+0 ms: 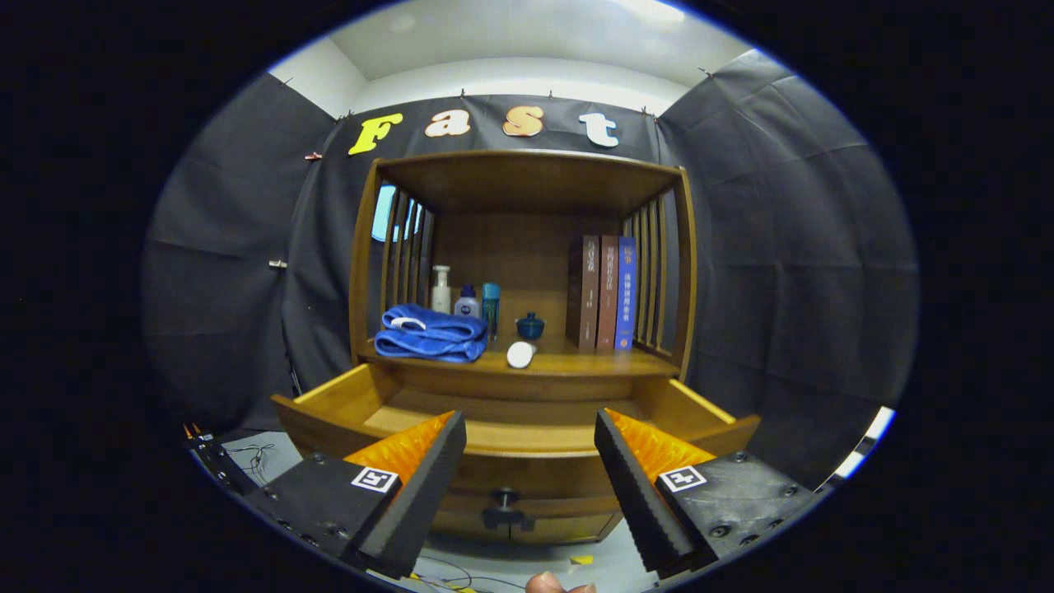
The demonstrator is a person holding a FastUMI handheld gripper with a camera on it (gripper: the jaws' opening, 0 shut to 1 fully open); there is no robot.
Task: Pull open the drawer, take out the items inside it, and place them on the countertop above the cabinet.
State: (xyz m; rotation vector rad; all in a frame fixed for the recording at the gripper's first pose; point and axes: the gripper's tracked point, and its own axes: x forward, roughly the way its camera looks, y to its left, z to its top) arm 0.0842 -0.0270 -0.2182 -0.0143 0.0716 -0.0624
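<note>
The drawer point(510, 420) stands pulled out of the wooden cabinet point(527, 247), its front panel between the two fingers of the tongs point(531, 486) and its dark knob point(504, 498) low on that panel, just ahead of the gap. What I can see of the drawer's inside is bare wood floor; the near part is hidden behind the front panel, so I cannot tell whether anything lies there.

The tongs are spread wide and hold nothing, one finger point(412, 502) at about 7 o'clock from the knob's panel and the other at about 5 o'clock, both clear of the wood.

Above the drawer, at 12 o'clock from it, runs the worktop point(576, 358) of the cabinet. A small white rounded object point(520, 354) lies near its front edge, roughly centred. At 9 o'clock from that sits a folded blue towel point(431, 333). Behind the towel, toward 12 o'clock, stand a white pump bottle point(441, 290), a small white bottle with a blue cap point(467, 303) and a teal tube point(491, 306), close together. A little blue lidded pot point(530, 326) sits just behind the white object. At 3 o'clock from the pot three books point(603, 292) stand upright, touching, against the slatted side.

A fingertip point(547, 584) shows beneath the tongs, and loose wires point(255, 461) lie on the floor at 8 o'clock from the drawer.
</note>
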